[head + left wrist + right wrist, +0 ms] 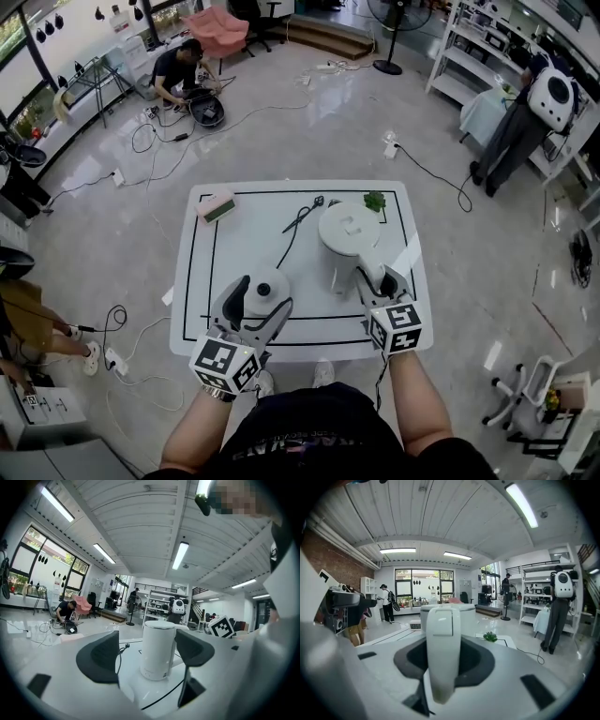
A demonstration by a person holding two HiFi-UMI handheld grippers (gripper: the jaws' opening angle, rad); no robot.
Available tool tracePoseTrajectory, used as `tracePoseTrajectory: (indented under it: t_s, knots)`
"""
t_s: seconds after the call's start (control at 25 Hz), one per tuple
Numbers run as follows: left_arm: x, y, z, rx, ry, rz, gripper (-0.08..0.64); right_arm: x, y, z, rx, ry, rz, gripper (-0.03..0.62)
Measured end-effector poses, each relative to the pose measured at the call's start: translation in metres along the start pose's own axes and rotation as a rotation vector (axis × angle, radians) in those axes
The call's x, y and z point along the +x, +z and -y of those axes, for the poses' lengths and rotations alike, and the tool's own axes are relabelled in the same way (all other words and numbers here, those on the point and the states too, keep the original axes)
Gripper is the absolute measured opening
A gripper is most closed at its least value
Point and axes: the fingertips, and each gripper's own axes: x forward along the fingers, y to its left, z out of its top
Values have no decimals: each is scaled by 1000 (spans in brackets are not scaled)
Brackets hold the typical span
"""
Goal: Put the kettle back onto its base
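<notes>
The white kettle (347, 232) stands right of centre on the white table (202, 319), its handle (368, 267) turned towards me. My right gripper (375, 278) is shut on that handle, which fills the gap between the dark pads in the right gripper view (443, 660). Whether the kettle rests on the table I cannot tell. The round white base (267, 284) lies near the front left, its black cord (300, 220) running to the back. My left gripper (262, 294) has its fingers spread wide on either side of the base. Its own view (146, 651) looks across at the kettle (158, 648).
A pink and green block (217, 206) lies at the table's back left and a small green plant (375, 201) at the back right. One person crouches on the floor far behind (183, 75). Another stands by shelves at the right (525, 112), and a third is close at the left (28, 323).
</notes>
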Motion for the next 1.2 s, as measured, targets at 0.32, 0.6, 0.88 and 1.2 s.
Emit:
tracePoseTrajectory:
  t_s: [0.32,0.6,0.88,1.2]
  knots:
    - [-38,1,-36,-7,83,5,376,27,28,-54,-4,98,42,117]
    - [-71,1,-59,-16,126,8,376,44,46,-109,-14,173,67,117]
    - [-93,-2,-78,-19,133,0,376,57,45,-151,-6,213,63,117]
    - [-110,-4,-96,-19,115,-8,376,65,41,-180,2,206,56,117]
